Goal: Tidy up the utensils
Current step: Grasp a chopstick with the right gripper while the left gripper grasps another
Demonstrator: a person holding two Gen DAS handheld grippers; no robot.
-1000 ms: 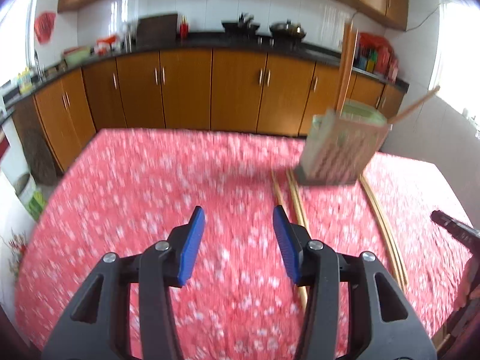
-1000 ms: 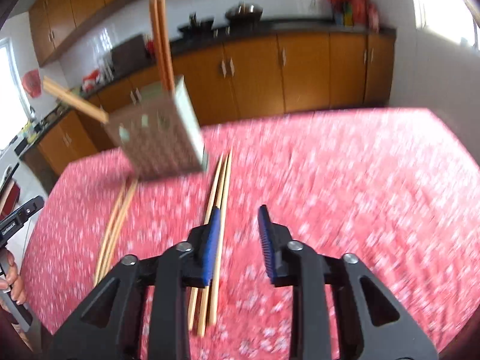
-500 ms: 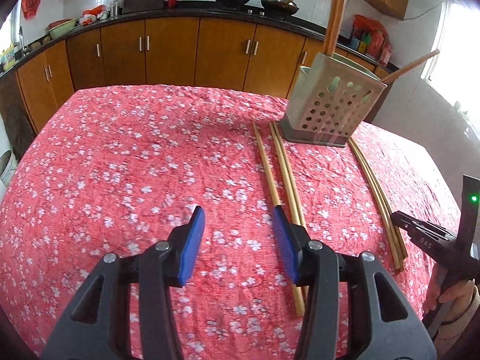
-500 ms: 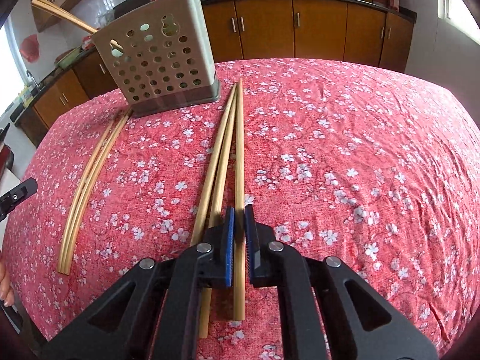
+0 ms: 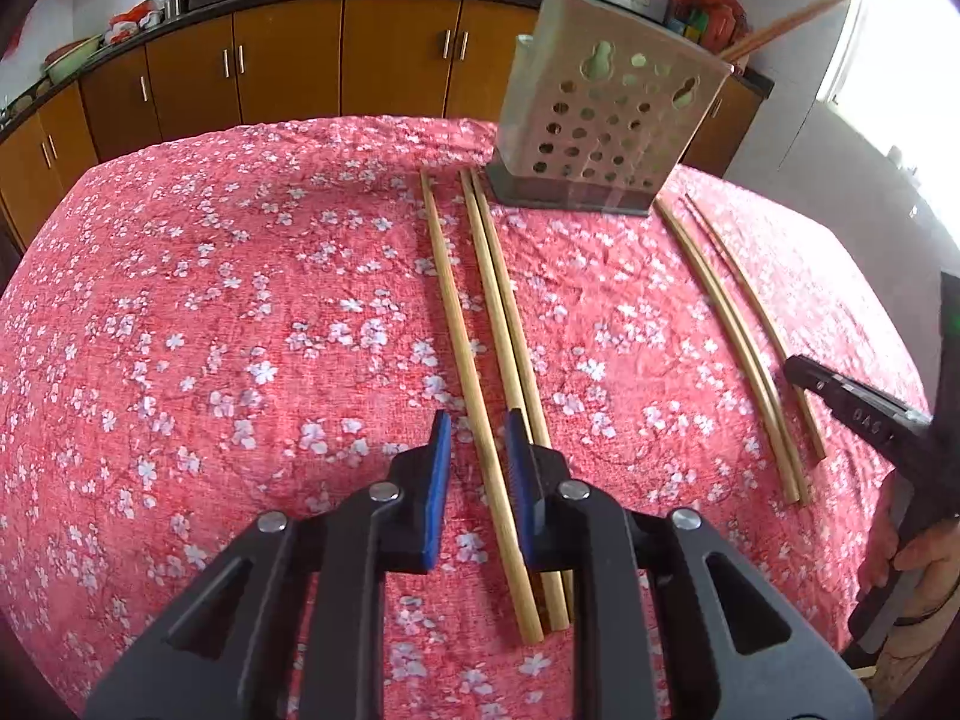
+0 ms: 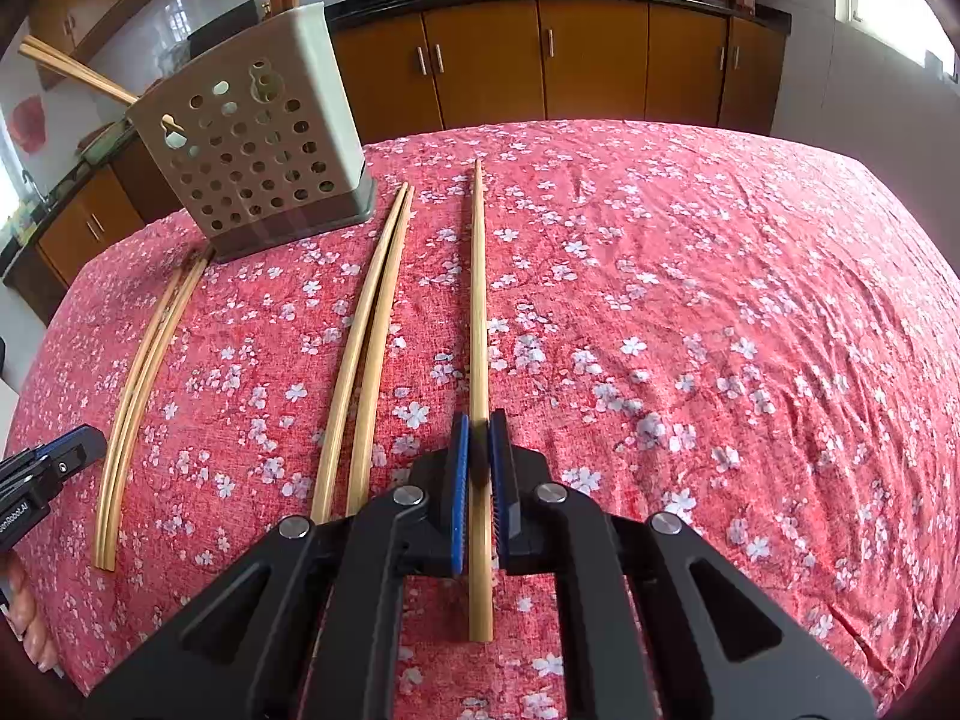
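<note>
Several bamboo chopsticks lie on a red flowered tablecloth point(image 5: 180, 312) in front of a perforated grey utensil holder point(image 5: 600, 126), which shows in the right wrist view too point(image 6: 258, 144) and holds a few upright chopsticks. My left gripper point(image 5: 477, 426) straddles one chopstick point(image 5: 456, 324), its blue pads partly closed with a gap on each side. Two more chopsticks point(image 5: 504, 312) lie just right of it. My right gripper point(image 6: 478, 429) is shut on a single chopstick point(image 6: 478, 300). A pair point(image 6: 372, 330) lies to its left.
Another bundle of chopsticks point(image 5: 732, 336) lies right of the holder, seen at the left in the right wrist view point(image 6: 144, 384). Wooden kitchen cabinets point(image 5: 288, 66) and a dark counter stand behind the table. The table edge is close on both sides.
My left gripper moved right and forward over a chopstick and its jaws narrowed. My right gripper, shut on its chopstick, has shifted it away from the pair.
</note>
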